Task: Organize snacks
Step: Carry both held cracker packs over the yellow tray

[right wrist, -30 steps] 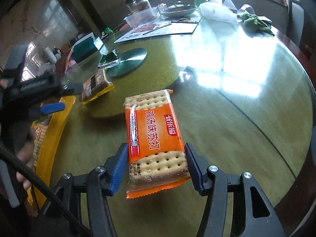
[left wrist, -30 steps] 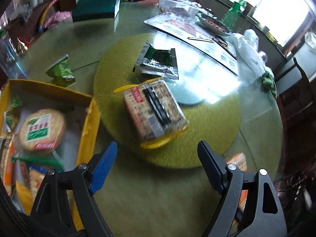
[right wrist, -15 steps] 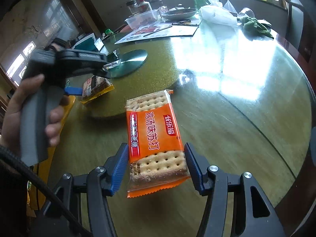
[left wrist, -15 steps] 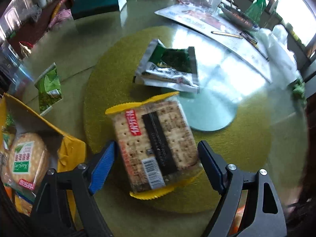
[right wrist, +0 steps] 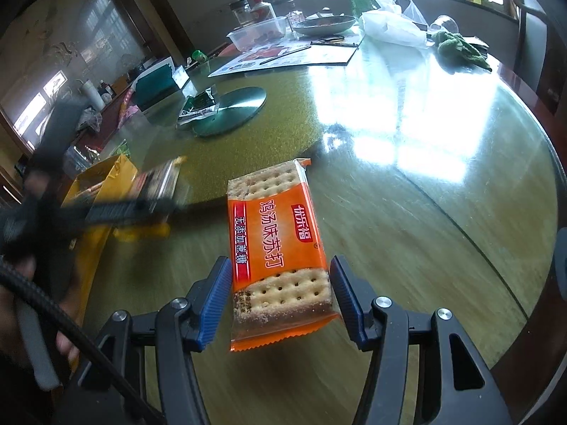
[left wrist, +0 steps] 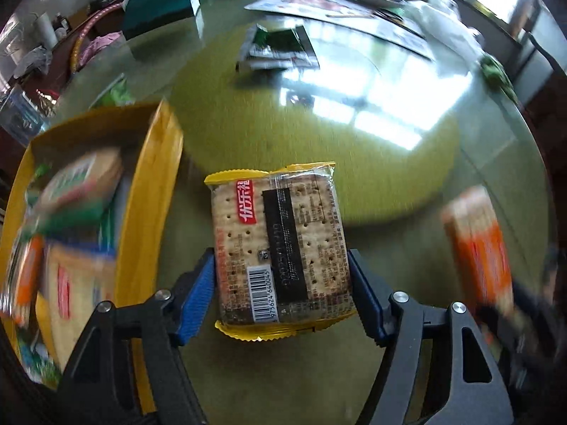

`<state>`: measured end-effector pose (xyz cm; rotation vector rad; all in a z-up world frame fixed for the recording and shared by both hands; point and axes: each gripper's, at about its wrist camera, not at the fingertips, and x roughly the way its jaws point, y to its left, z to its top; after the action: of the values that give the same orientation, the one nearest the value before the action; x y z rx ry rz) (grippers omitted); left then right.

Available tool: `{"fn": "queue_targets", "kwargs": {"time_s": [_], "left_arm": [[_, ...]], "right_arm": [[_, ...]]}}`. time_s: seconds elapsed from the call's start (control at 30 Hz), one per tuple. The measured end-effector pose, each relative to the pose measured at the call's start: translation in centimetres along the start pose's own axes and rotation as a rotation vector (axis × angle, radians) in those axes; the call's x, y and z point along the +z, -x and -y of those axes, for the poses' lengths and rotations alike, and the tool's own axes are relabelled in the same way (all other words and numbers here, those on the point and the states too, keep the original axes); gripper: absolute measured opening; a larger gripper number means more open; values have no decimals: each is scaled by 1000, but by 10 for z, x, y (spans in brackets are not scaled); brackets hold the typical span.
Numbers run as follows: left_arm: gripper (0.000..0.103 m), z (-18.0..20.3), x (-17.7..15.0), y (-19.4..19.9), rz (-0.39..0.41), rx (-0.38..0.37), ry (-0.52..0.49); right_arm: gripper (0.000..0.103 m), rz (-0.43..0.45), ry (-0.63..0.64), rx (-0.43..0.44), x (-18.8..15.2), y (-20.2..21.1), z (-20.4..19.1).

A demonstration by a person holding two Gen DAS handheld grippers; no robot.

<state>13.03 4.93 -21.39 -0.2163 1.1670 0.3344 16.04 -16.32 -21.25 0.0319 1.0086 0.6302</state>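
My left gripper (left wrist: 281, 292) is shut on a yellow-edged cracker pack (left wrist: 280, 248) and holds it above the table, just right of the yellow snack box (left wrist: 156, 191), which holds several packs. My right gripper (right wrist: 280, 294) is shut on an orange cracker pack (right wrist: 276, 248), held above the table; this pack shows blurred in the left wrist view (left wrist: 478, 244). The left gripper with its pack shows blurred in the right wrist view (right wrist: 141, 191). A green seaweed pack (left wrist: 276, 49) lies on the turntable.
The round glass table (right wrist: 443, 194) has a yellow-green turntable (left wrist: 319, 148) in its middle. A teal box (left wrist: 159, 10), a small green packet (left wrist: 117, 92), a placemat, a plastic container (right wrist: 258, 32), a plate, a bag and a green cloth (right wrist: 457, 46) lie at the far side.
My left gripper closed on the yellow-edged cracker pack, lifted it off the turntable and moved back toward the yellow box. The right gripper keeps holding the orange pack, almost still.
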Motion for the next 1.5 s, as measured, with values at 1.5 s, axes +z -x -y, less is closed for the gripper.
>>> {"fn": "queue_targets", "kwargs": {"time_s": [1.5], "left_arm": [[70, -6, -115, 54, 162, -137, 12]], "right_arm": [[55, 24, 12, -19, -6, -8, -34]]}}
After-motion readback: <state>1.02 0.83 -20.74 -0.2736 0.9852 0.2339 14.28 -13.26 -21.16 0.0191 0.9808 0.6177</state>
